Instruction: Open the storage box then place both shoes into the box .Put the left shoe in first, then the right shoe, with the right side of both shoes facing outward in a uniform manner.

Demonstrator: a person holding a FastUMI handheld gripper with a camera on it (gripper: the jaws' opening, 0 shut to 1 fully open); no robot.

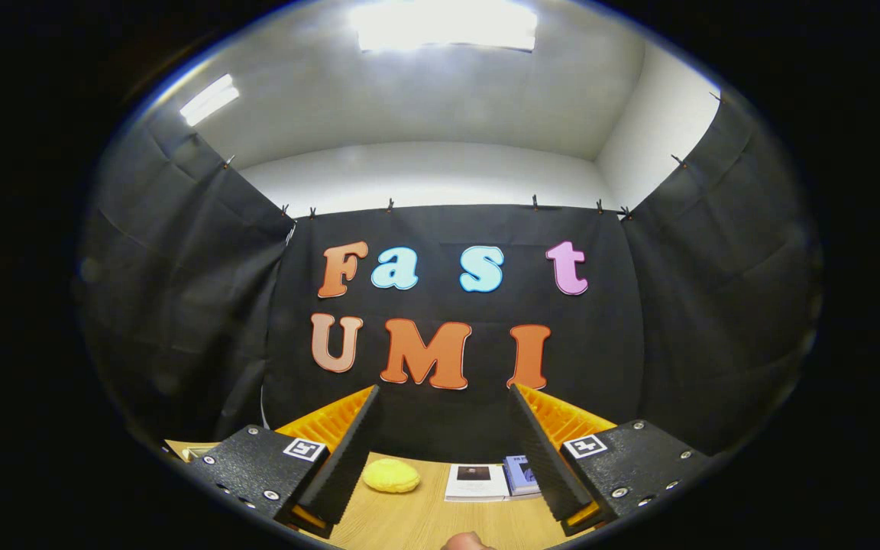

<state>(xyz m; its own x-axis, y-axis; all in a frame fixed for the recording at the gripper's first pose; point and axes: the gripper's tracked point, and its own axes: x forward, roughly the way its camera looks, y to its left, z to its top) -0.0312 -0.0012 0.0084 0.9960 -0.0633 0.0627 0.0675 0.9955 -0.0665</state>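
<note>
Box and shoes lie somewhere outside my view; I judge shoes light and soft, best pinched at the heel collar. My gripper [444,397] gapes empty above the table [417,523].

Gripper [444,397] level, jaws wide apart

The claw [444,439], spread wide on nothing, has ribbed, matt-textured fingers; the surface [409,519] looks like smooth wood grain, the yellow sponge [391,475] soft and porous, the booklets [478,483] glossy paper
</note>
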